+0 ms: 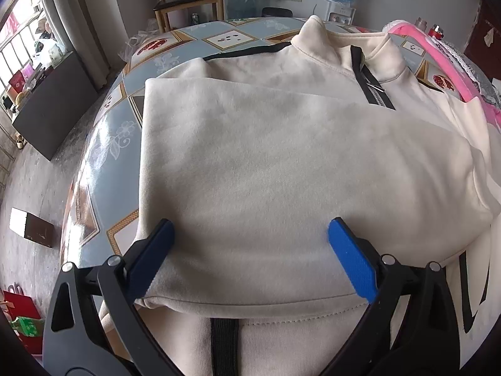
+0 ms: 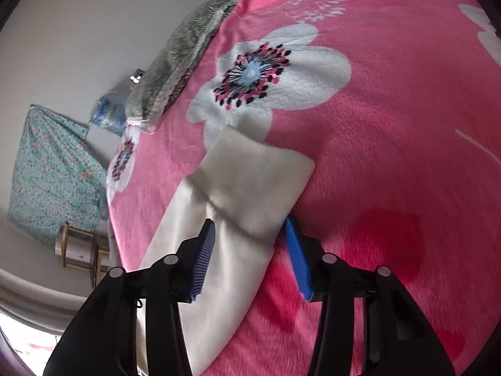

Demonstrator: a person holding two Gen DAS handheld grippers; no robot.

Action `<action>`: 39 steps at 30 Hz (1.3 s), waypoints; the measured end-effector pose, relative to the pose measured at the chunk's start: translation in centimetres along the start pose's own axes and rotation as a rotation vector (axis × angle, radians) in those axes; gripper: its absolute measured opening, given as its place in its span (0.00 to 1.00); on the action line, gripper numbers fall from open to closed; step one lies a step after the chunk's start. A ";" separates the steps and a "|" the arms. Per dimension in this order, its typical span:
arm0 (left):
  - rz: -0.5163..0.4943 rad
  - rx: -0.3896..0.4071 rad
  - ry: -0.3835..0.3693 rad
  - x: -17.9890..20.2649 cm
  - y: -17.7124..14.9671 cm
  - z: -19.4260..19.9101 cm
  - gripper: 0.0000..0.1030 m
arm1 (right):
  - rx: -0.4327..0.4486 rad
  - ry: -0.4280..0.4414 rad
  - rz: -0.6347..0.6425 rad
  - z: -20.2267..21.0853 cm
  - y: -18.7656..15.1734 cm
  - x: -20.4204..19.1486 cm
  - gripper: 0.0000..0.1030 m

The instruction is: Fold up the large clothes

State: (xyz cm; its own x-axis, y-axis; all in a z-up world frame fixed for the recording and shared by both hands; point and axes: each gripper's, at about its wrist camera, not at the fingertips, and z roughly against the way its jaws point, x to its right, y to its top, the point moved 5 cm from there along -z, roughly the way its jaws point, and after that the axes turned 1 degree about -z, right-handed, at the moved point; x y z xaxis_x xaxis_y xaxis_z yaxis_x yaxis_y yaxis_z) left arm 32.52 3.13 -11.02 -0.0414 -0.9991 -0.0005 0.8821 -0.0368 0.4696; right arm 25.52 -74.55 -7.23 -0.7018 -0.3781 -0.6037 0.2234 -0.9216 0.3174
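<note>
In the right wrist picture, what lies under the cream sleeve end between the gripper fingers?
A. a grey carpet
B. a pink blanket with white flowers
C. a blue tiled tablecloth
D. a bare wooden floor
B: the cream sleeve rests on the pink blanket printed with white flowers.

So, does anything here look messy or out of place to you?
One thing: the cream sweatshirt is neatly folded on the table, but one sleeve trails off sideways onto the pink flowered blanket. The right hand-held gripper straddles it, pads apparently not pressing.
</note>
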 end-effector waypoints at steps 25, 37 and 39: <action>-0.002 -0.014 -0.017 0.0 0.1 0.0 0.93 | 0.188 0.436 0.614 22.0 -12.0 -27.9 0.12; 0.029 0.094 -0.095 -3.1 -2.0 5.9 0.93 | -0.190 0.552 1.016 12.5 -41.7 -39.9 0.12; 0.026 0.125 -0.120 -3.6 -2.5 7.1 0.93 | -0.301 0.486 1.091 7.9 -48.3 -38.7 0.13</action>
State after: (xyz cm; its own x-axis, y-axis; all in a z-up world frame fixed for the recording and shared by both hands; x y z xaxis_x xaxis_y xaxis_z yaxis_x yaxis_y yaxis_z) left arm 27.12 6.96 -5.96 -0.0817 -0.9900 0.1147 0.8188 -0.0010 0.5740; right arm 36.57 -14.69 6.53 0.2598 -0.8968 -0.3581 0.7272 -0.0623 0.6836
